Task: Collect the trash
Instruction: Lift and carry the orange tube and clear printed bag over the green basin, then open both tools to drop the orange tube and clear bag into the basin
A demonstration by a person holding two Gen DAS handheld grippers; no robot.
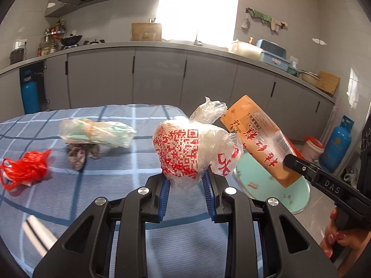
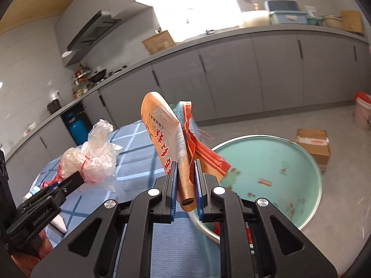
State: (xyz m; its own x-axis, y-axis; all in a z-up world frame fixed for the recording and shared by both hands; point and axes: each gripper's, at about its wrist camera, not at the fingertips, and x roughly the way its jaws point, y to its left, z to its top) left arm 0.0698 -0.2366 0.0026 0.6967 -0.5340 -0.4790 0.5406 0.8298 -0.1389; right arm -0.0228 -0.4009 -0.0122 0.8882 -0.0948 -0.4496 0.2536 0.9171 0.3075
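My left gripper (image 1: 186,180) is shut on a crumpled clear plastic bag with red print (image 1: 183,153), held above the blue checked tablecloth (image 1: 116,185). My right gripper (image 2: 185,164) is shut on an orange packet with red characters (image 2: 162,134); a red and white wrapper (image 2: 204,153) is pinched along with it. In the left wrist view the right gripper (image 1: 299,164) holds the orange packet (image 1: 259,139) above a teal basin (image 1: 273,190). The right wrist view shows the left gripper (image 2: 76,178) and its bag (image 2: 92,159) to the left, and the teal basin (image 2: 266,173) below right.
On the cloth lie a red plastic bag (image 1: 23,169), a clear bag with pale green contents (image 1: 95,132) and a dark crumpled scrap (image 1: 81,155). A cardboard box (image 2: 313,143) and a red-rimmed bucket (image 2: 363,111) stand on the floor. Grey cabinets (image 1: 162,76) run behind, with a blue gas cylinder (image 1: 338,143).
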